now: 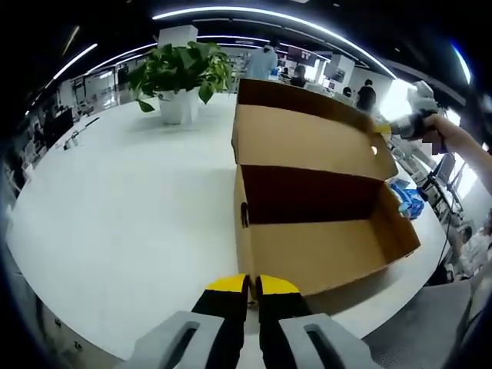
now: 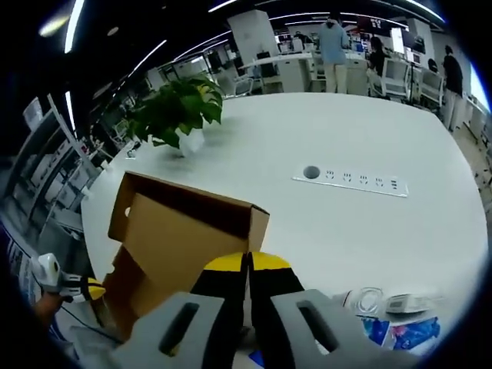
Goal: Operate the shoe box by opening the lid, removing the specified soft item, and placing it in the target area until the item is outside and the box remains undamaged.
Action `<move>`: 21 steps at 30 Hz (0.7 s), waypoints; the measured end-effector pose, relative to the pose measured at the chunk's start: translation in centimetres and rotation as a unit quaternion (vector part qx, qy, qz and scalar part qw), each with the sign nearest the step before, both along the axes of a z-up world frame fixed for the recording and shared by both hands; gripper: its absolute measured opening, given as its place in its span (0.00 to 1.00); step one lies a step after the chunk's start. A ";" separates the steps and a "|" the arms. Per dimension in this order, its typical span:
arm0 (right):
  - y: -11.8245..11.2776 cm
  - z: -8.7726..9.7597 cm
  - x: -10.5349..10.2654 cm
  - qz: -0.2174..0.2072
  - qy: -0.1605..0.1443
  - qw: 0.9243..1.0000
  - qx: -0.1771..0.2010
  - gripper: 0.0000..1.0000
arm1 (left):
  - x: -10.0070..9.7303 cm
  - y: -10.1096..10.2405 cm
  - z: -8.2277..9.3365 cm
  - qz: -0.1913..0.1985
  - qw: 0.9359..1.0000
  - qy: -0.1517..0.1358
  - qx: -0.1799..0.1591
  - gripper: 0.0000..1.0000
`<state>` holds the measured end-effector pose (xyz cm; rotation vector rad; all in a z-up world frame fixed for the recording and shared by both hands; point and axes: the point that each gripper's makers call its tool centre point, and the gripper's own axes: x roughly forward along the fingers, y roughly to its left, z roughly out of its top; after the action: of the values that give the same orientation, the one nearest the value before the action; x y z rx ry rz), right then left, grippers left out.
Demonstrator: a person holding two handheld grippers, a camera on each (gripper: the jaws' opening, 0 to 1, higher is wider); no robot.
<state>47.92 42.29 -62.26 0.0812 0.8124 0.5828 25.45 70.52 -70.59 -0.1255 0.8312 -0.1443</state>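
shoe box [image 1: 323,246] sits open on the white tabletop [image 1: 138,215], lid [image 1: 307,138] tipped back so we can reach inside | soft item not visible to us | left tool [image 1: 250,286] closed, empty, at near wall | right tool [image 2: 248,263] closed, steadying lid edge, we judge

Open-plan office, long white table [image 2: 307,146], desks with monitors [image 2: 396,73], potted plant [image 1: 181,73]
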 end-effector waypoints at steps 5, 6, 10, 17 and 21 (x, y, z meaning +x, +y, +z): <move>0.0 0.9 -0.8 0.004 -0.012 1.000 0.002 0.00 | 0.0 0.0 0.0 0.001 1.000 -0.003 -0.005 0.03; 0.0 1.1 -1.1 0.005 -0.015 1.000 0.003 0.00 | 0.0 0.0 0.0 0.001 1.000 -0.004 -0.007 0.03; 0.0 1.8 -1.9 0.009 -0.025 1.000 0.005 0.00 | 0.0 0.0 0.1 0.002 1.000 -0.005 -0.011 0.03; -0.1 2.8 -3.5 0.018 -0.041 0.999 0.009 0.00 | 0.0 0.0 0.1 -0.002 1.000 -0.007 -0.012 0.03; -0.3 3.0 -4.2 0.019 -0.053 0.998 0.006 0.00 | 0.0 0.0 0.1 -0.005 1.000 -0.008 -0.010 0.04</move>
<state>43.71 41.99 -59.28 0.0454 0.7080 0.6220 25.46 70.53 -70.47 -0.1392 0.8149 -0.1628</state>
